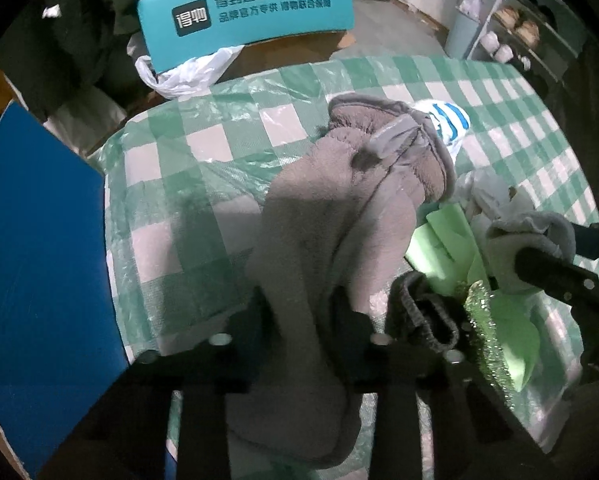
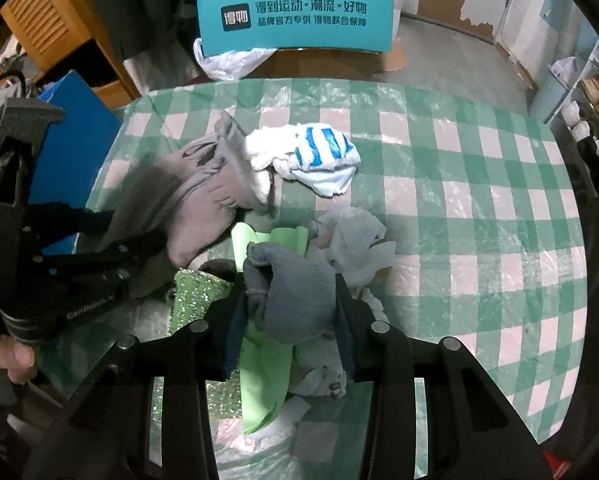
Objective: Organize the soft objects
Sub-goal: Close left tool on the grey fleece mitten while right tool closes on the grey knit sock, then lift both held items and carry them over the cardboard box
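Note:
A taupe fleece garment (image 1: 323, 216) lies across the checked table, and my left gripper (image 1: 307, 320) is shut on its near end. From the right wrist view the left gripper (image 2: 115, 232) bites into the same fleece (image 2: 195, 188). My right gripper (image 2: 291, 312) is shut on a grey sock (image 2: 295, 288), with the pads pressed against both sides; in the left wrist view the sock (image 1: 527, 232) shows at the right. A light green cloth (image 2: 271, 240) lies under the sock. A blue-and-white striped cloth (image 2: 323, 152) lies behind the fleece.
A crumpled white piece (image 2: 355, 244), a green glittery item (image 2: 195, 296) and a dark elastic-edged piece (image 1: 423, 308) lie close by. The green-checked tablecloth (image 2: 479, 208) is under clear plastic. A teal chair back (image 2: 295, 16) stands beyond the table, a blue box (image 1: 39, 260) at its left.

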Tool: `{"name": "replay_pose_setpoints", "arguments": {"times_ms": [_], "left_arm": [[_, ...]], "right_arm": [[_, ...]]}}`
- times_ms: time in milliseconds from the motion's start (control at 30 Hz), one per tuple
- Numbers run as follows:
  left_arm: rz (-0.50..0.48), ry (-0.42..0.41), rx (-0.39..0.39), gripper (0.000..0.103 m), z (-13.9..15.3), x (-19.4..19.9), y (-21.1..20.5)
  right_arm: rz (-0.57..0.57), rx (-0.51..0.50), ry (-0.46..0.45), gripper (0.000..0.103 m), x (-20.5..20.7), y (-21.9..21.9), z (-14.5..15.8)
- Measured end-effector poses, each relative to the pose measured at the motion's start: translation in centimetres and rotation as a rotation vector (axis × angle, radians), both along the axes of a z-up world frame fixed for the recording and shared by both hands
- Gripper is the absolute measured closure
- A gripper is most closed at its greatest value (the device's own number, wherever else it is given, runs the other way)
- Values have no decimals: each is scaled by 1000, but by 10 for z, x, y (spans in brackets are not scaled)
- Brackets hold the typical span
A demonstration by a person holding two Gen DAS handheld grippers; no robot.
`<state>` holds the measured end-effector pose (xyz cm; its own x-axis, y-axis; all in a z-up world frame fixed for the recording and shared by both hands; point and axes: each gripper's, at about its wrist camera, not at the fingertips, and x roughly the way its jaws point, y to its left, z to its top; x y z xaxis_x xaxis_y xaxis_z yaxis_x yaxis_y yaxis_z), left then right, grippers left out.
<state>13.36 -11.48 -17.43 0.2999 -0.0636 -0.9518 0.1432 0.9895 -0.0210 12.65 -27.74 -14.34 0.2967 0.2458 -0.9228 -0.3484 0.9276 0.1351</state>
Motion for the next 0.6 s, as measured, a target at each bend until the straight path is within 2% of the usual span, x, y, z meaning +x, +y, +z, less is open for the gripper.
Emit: {"name": "replay_pose_setpoints", "arguments": {"times_ms": [33,167,600], "left_arm": [[8,-2,-14,84,3,0,3],[38,3,-60,87,10,-5,11],[49,-57,-63,88,40,-33,22]], "right_arm": [[0,3,-5,65,0,0,2],[-1,14,-20,65,-2,-2,10],[1,52,-62,65,-10,-1,36]]}}
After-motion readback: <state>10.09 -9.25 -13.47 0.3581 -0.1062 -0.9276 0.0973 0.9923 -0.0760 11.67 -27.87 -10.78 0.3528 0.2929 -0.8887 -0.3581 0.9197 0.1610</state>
